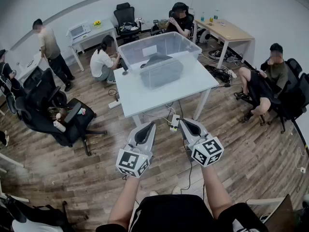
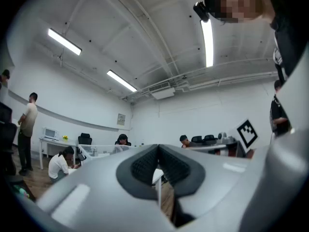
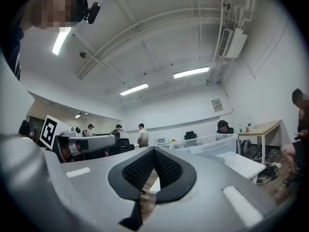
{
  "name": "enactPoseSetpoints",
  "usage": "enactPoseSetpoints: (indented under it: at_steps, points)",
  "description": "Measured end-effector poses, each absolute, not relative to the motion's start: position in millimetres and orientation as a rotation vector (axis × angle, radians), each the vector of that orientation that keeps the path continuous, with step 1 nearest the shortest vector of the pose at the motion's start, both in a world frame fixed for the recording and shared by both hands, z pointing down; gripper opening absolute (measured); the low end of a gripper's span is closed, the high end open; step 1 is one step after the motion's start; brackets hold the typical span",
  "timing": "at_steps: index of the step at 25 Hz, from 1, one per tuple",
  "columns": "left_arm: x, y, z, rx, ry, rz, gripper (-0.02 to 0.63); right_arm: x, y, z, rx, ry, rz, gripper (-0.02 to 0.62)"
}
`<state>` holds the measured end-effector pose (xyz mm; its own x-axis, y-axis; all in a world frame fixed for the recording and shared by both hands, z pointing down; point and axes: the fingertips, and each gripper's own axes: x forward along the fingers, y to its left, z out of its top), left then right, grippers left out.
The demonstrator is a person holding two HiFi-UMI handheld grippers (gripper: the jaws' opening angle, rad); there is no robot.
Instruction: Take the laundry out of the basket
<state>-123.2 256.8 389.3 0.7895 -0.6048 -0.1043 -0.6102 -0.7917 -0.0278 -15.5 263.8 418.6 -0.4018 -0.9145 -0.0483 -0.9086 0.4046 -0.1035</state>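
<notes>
Laundry (image 1: 161, 71): a dark grey heap lying inside the clear plastic basket (image 1: 126, 50), upper centre of the head view. Nothing has been lifted out. The heap's long axis runs across the frame, rising slightly to the right, parallel to the basket's long sides.

The basket stands on the far half of the white table (image 1: 193, 86). The table's near half is bare.

Left gripper (image 1: 147, 127): lower centre of the frame, over the wood floor (image 1: 96, 178), short of the table's near edge. Its own view shows the pads meeting with nothing between them (image 2: 158, 151).

Right gripper (image 1: 186, 124): just beside the left one, likewise short of the table. Its jaws are together and empty (image 3: 154, 151). In its view the basket (image 3: 207, 143) appears right of centre.

Governing relation: the laundry lies straight up-frame from both grippers, well apart from them, across the bare half of the table and behind the basket's near wall. Both tips point toward it. Neither hand is clearly nearer, though the left tip sits marginally closer to the heap's midline.

Assessment: both jaws will need to open, and the reach must clear the basket rim before descending.

A power strip (image 1: 175, 123) lies on the floor between the tips.
</notes>
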Motion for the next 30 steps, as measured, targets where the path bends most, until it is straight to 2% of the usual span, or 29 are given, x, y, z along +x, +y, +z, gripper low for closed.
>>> enactPoseSetpoints:
  at_steps: [30]
  points:
    - [-65, 272, 399, -2.913, 1.042, 0.117, 0.008, 35, 280, 418, -1.611, 2.597, -0.035, 0.000]
